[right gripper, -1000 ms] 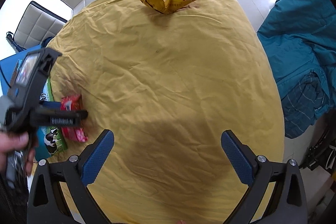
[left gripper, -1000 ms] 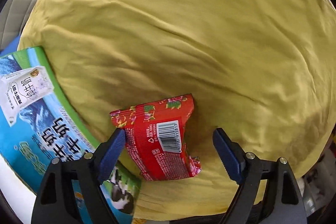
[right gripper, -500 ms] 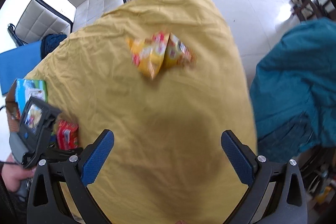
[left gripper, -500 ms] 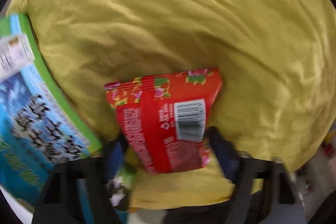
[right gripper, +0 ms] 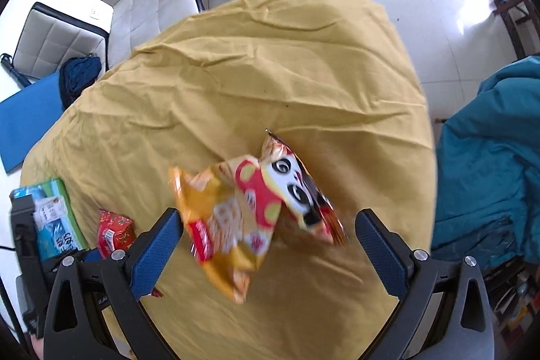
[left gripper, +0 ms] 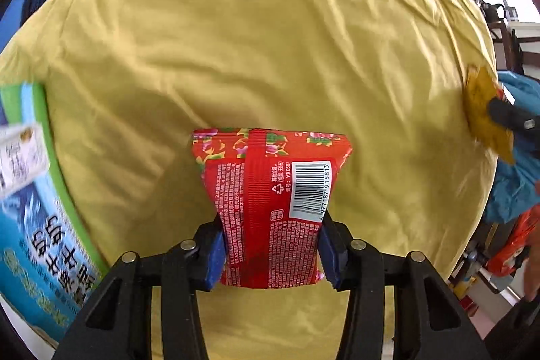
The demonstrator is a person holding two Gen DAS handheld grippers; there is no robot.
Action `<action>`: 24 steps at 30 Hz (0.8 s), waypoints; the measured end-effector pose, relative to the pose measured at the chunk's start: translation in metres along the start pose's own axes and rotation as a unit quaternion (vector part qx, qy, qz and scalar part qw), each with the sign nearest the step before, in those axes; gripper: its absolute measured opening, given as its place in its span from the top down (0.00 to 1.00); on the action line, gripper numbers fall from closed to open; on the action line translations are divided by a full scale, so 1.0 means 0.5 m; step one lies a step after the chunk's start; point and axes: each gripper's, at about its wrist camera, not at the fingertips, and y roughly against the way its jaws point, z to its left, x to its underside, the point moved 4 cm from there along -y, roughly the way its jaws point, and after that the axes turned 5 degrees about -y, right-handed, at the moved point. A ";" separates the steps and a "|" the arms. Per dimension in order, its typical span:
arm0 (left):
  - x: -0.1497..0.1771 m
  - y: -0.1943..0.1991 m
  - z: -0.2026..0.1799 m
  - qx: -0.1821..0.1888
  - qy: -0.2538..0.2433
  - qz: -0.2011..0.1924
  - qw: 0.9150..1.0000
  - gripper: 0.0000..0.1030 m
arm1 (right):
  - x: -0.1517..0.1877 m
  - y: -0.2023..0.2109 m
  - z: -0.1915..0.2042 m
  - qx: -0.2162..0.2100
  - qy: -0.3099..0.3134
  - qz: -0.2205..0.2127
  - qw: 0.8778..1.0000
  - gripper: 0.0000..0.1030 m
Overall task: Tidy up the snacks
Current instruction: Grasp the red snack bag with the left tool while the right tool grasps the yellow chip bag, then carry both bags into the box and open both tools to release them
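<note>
My left gripper (left gripper: 271, 253) points steeply down, its jaws just closing, blue pads (left gripper: 213, 255) pressing both sides of the red snack packet (left gripper: 270, 208). My right gripper (right gripper: 270, 253) points down too, jaws spread wide, gripping nothing.

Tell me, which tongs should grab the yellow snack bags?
The right tongs. They hang open directly above the yellow snack bags, while the left tongs have just been closing and already pinch the red packet.
</note>
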 end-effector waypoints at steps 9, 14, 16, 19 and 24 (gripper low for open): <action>0.041 -0.044 -0.018 -0.004 -0.012 -0.010 1.000 0.51 | 0.020 -0.038 0.004 0.047 0.014 -0.019 0.999 0.25; 0.100 -0.069 -0.078 -0.043 -0.030 -0.043 0.998 0.56 | 0.037 -0.031 0.022 0.071 0.033 -0.035 0.996 0.33; 0.099 -0.050 -0.114 -0.058 -0.038 -0.055 0.996 0.57 | 0.045 -0.026 0.030 0.078 0.037 -0.044 0.995 0.37; 0.117 -0.039 -0.140 -0.067 -0.046 -0.072 0.994 0.58 | 0.058 -0.020 0.036 0.087 0.046 -0.051 0.994 0.46; 0.141 -0.017 -0.149 -0.068 -0.051 -0.089 0.992 0.58 | 0.078 -0.011 0.041 0.094 0.046 -0.059 0.993 0.53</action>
